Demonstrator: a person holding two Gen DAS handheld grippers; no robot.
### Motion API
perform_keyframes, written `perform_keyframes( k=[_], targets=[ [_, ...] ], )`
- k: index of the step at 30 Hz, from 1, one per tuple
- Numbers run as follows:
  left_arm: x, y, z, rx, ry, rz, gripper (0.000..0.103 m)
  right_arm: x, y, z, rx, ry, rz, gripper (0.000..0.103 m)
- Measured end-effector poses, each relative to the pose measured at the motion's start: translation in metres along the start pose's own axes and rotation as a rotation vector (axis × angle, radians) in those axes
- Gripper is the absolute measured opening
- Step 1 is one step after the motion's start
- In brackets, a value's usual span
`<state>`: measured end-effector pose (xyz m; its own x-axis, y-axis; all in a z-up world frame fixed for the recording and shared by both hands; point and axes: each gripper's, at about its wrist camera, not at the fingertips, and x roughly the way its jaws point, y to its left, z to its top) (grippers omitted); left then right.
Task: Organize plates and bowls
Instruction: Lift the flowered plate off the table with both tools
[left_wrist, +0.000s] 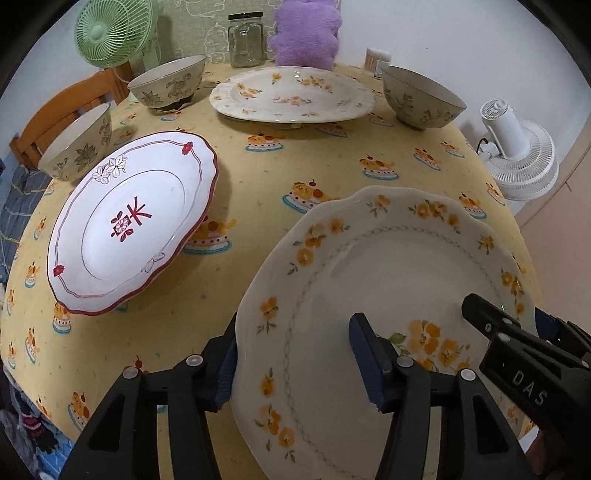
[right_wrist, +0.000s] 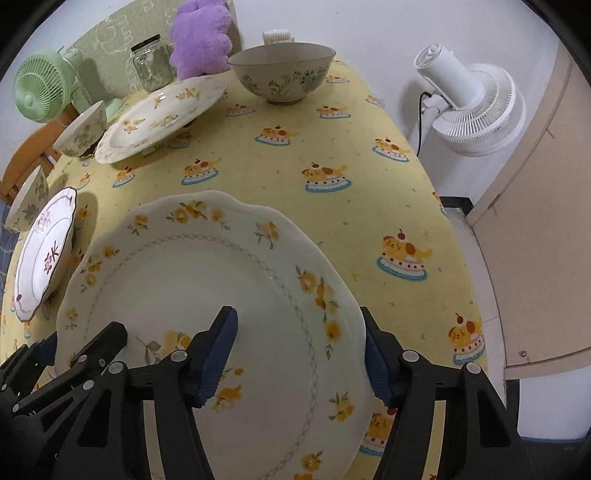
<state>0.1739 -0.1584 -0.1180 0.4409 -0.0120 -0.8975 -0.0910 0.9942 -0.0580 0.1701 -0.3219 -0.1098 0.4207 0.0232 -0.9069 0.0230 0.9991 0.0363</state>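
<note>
A cream plate with yellow flowers is near the table's front. My left gripper straddles its left rim, one finger outside and one over the plate, jaws open. My right gripper straddles its right rim the same way, open. A red-trimmed white plate lies to the left. Another yellow-flowered plate sits at the back. Three floral bowls stand around: left, back left, back right.
The round table has a yellow tablecloth. At the back stand a glass jar, a purple plush and a green fan. A white fan stands off the right edge. A wooden chair is at left.
</note>
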Motion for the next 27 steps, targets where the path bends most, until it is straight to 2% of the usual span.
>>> perform_keyframes(
  k=[9, 18, 27],
  targets=[
    [0.006, -0.004, 0.018, 0.035, 0.0, 0.026, 0.058, 0.001, 0.002, 0.018, -0.006, -0.002, -0.029, 0.064],
    [0.018, -0.002, 0.045, 0.029, 0.009, 0.039, 0.058, 0.01, 0.007, 0.047, -0.008, 0.006, 0.001, 0.064],
    [0.027, -0.001, 0.063, 0.023, -0.002, 0.05, 0.058, 0.025, 0.008, 0.059, -0.003, 0.041, 0.018, 0.064]
  ],
)
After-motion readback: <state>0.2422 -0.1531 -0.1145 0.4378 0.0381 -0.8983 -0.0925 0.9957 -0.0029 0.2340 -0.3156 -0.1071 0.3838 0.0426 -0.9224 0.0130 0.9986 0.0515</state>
